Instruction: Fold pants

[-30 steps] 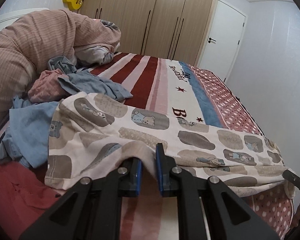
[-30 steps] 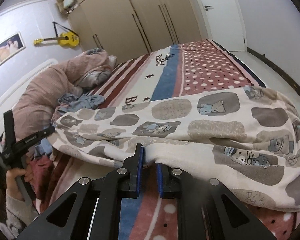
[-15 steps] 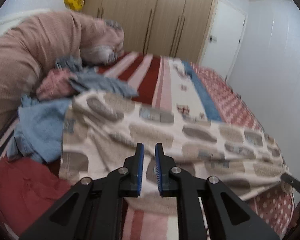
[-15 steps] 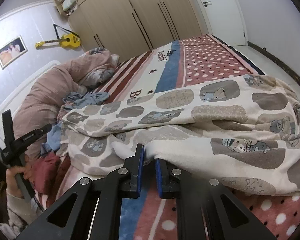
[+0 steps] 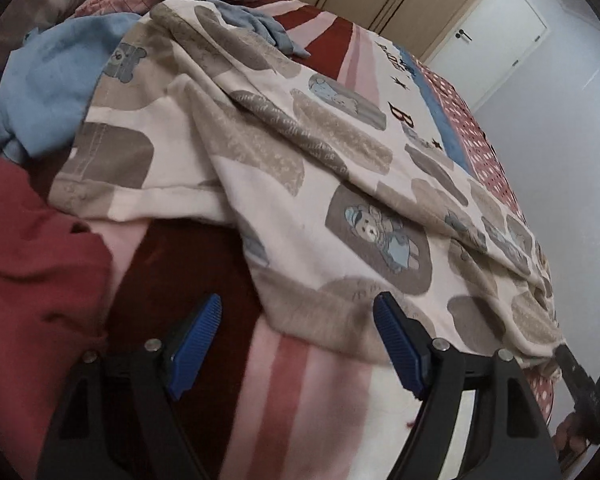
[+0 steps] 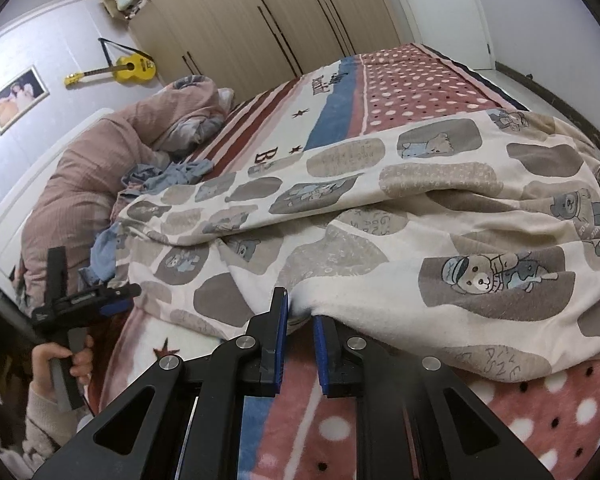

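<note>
Left wrist view: the left gripper [image 5: 298, 320] hangs with its blue pads wide apart and nothing between them, low over the striped blanket [image 5: 324, 392], a hem of the bear-print pants [image 5: 320, 184] lying just past the tips. The pants sprawl across the bed, one end draped on a blue garment [image 5: 48, 76], a red one [image 5: 28, 264] beside it. In the right wrist view, the right gripper [image 6: 300, 310] pinches a fold of the pants' near edge between almost closed pads; a yellow guitar [image 6: 120, 70] hangs on the wall
</note>
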`<state>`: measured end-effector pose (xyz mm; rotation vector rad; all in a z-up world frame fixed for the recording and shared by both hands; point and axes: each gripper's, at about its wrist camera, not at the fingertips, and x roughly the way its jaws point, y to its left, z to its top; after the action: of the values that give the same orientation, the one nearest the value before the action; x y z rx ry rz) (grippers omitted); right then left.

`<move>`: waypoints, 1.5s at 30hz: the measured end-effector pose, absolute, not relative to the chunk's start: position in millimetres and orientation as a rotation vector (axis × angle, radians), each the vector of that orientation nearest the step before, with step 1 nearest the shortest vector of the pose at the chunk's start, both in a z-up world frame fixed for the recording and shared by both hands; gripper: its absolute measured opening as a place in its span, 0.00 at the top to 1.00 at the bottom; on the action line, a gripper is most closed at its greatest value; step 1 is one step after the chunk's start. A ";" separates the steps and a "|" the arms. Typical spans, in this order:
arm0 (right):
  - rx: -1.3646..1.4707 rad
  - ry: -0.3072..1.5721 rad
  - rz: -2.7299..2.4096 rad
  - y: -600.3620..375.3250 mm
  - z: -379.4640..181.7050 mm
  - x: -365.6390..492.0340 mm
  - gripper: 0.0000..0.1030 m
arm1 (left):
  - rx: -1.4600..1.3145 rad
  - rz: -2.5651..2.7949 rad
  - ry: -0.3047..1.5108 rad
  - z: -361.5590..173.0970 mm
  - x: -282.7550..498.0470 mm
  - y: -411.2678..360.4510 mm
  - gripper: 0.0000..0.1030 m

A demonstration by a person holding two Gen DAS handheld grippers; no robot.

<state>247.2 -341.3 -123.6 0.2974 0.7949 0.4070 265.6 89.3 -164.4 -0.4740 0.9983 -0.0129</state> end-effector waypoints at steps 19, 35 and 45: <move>0.266 0.756 0.403 -339.1 -111.9 251.5 0.92 | -0.373 0.069 0.915 -148.9 287.2 76.8 0.94; 0.144 0.654 0.373 -334.4 -61.2 275.2 0.97 | -0.330 0.076 0.713 -63.4 304.0 81.3 0.97; 0.066 0.736 0.350 -329.5 -54.1 364.3 0.97 | -0.245 0.120 0.757 -51.2 392.9 62.7 0.97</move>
<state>364.3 -329.5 -54.1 0.0658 0.7364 0.3500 392.9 62.7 -51.2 -0.2446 0.7567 0.1202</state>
